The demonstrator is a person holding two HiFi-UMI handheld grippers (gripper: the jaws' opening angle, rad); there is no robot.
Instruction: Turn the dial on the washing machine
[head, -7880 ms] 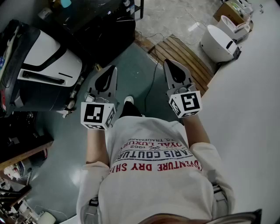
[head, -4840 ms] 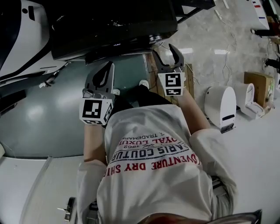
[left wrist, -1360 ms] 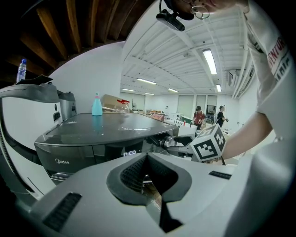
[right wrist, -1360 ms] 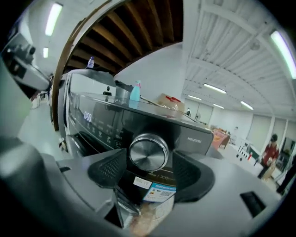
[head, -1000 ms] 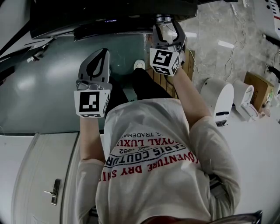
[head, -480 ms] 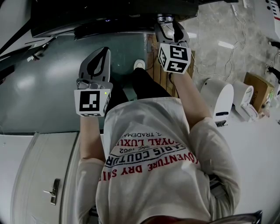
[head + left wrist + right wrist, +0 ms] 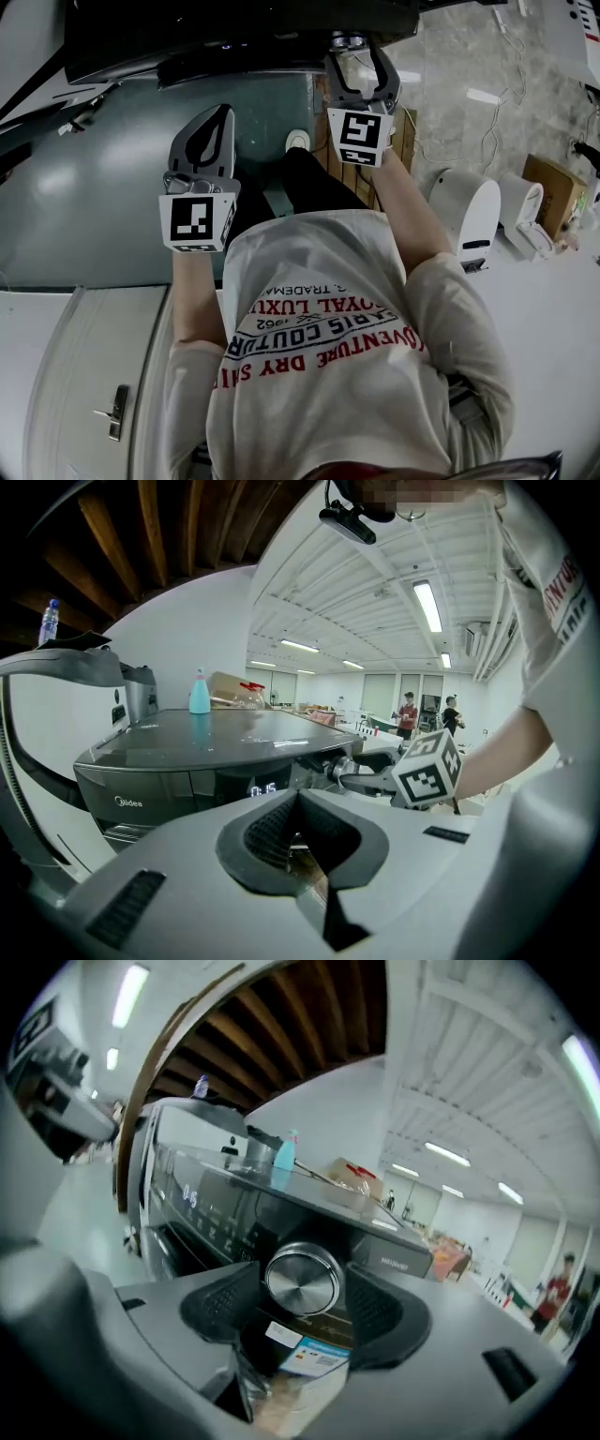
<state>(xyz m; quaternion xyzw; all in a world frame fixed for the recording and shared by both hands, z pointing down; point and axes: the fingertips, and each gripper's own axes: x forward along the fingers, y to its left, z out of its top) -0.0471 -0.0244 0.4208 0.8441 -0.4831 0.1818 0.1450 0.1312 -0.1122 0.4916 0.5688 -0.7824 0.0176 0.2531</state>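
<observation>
The dark washing machine (image 7: 234,28) fills the top of the head view. Its chrome dial (image 7: 349,40) sits on the front panel, and my right gripper (image 7: 354,58) is shut on it, one jaw on each side. In the right gripper view the round dial (image 7: 302,1279) lies between the two ribbed pads (image 7: 223,1303) of that gripper (image 7: 300,1299). My left gripper (image 7: 222,113) hangs in front of the machine, left of the dial, shut and holding nothing. In the left gripper view that gripper (image 7: 301,825) points at the machine (image 7: 187,747), whose display (image 7: 264,789) is lit.
A blue bottle (image 7: 200,693) and other items stand on the machine's top. A wooden pallet (image 7: 406,131) lies on the floor to the right, with white appliances (image 7: 469,216) and a cardboard box (image 7: 551,178) beyond. A white door with a handle (image 7: 114,412) shows at lower left.
I walked up to the machine and my right gripper closed round the dial. In the last second its marker cube has rolled one way and back. The left gripper has stayed still.
</observation>
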